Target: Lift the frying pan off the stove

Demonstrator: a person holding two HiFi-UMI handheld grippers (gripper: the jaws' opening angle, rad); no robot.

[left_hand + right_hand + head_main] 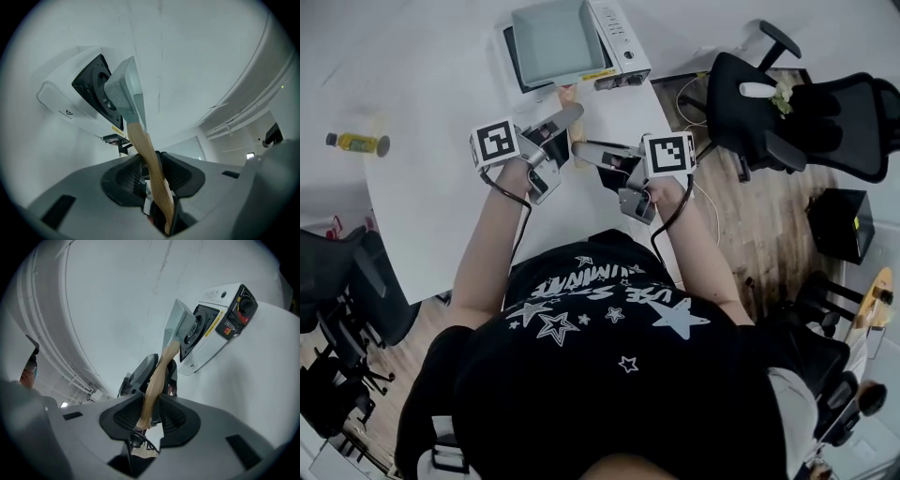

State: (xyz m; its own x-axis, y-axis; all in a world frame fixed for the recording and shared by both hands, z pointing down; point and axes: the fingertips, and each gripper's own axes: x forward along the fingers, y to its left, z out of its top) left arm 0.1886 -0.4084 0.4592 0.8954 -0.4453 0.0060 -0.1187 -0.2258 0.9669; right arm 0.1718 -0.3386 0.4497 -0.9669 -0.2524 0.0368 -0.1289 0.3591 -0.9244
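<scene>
Pan (pixel 551 39) in the head view: square, grey, over the white stove (pixel 623 33) on the table (pixel 422 206). My left gripper (pixel 570 116) and right gripper (pixel 589 149) both reach its wooden handle (pixel 569 94). In the left gripper view, my jaws pinch the handle partway along, with the pan tipped before the stove's black top. In the right gripper view, my jaws clamp the handle near its end.
</scene>
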